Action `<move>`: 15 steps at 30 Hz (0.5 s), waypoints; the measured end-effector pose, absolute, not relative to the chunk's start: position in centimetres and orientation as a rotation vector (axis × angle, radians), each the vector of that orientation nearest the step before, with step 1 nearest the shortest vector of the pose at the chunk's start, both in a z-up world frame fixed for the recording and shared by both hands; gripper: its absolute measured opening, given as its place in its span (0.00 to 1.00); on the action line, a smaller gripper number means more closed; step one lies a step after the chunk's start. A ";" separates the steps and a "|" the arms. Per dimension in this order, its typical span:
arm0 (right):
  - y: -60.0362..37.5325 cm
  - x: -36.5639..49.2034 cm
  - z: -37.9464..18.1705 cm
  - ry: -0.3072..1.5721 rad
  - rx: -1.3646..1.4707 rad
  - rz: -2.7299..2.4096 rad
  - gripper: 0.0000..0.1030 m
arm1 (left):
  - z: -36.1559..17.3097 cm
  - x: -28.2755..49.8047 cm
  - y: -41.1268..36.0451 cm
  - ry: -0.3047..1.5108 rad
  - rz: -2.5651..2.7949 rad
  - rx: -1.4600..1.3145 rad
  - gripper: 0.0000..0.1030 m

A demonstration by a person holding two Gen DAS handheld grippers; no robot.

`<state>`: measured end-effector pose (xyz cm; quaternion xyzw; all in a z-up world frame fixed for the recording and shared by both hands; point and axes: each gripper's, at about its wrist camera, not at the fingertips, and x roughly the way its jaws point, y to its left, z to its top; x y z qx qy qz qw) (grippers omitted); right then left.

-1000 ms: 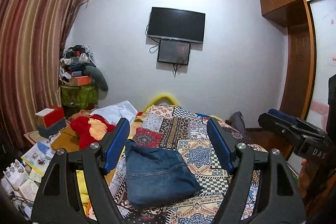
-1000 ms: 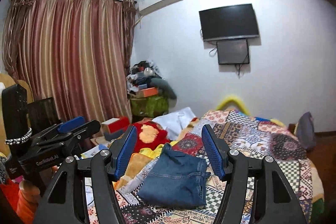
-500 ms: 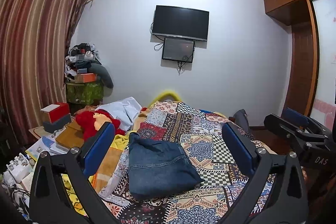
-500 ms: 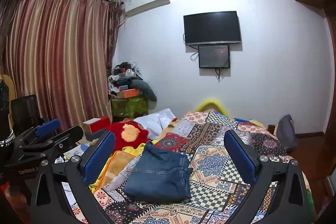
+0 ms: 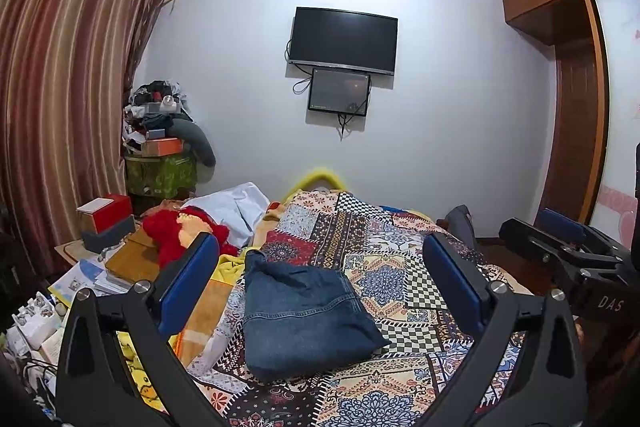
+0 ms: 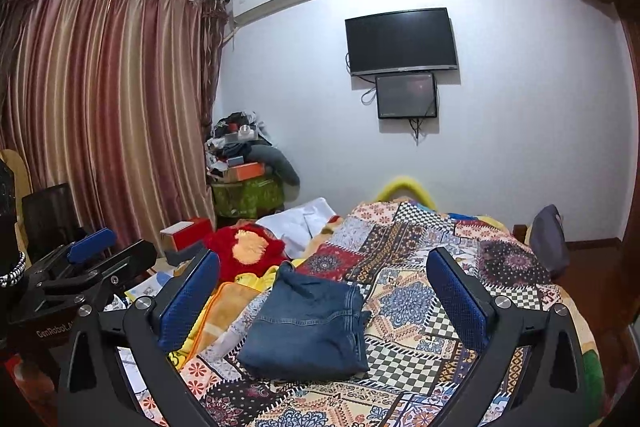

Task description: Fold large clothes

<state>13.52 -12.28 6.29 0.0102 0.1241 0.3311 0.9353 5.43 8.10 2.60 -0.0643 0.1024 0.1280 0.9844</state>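
A pair of blue jeans (image 5: 304, 315) (image 6: 308, 327) lies folded into a compact rectangle on the patchwork bedspread (image 5: 400, 267) (image 6: 420, 299). My left gripper (image 5: 324, 287) hovers in front of the jeans with its blue pads spread wide and nothing between them. My right gripper (image 6: 324, 291) is likewise open and empty, held back from the jeans. In the left wrist view the right gripper (image 5: 568, 247) shows at the far right; in the right wrist view the left gripper (image 6: 88, 267) shows at the far left. Neither gripper touches the cloth.
A red plush item (image 5: 180, 231) and a white cloth (image 5: 236, 207) lie at the bed's far left. Boxes and papers (image 5: 100, 263) crowd a low table on the left, by striped curtains (image 5: 60, 107). A TV (image 5: 344, 41) hangs on the far wall; a wooden wardrobe (image 5: 572, 107) stands right.
Both grippers' jaws have spread from a narrower gap to fully wide. The views have shifted slightly; the folded jeans lie unmoved on the bed.
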 end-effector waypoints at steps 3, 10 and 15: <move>-12.2 13.6 6.3 0.257 0.022 0.676 1.00 | 2.4 5.6 8.2 0.213 0.254 -0.133 1.00; -12.1 13.7 6.1 0.267 0.026 0.678 1.00 | 2.5 5.8 8.3 0.219 0.251 -0.131 1.00; -12.0 13.8 6.1 0.270 0.022 0.681 1.00 | 2.5 5.9 8.2 0.220 0.248 -0.132 1.00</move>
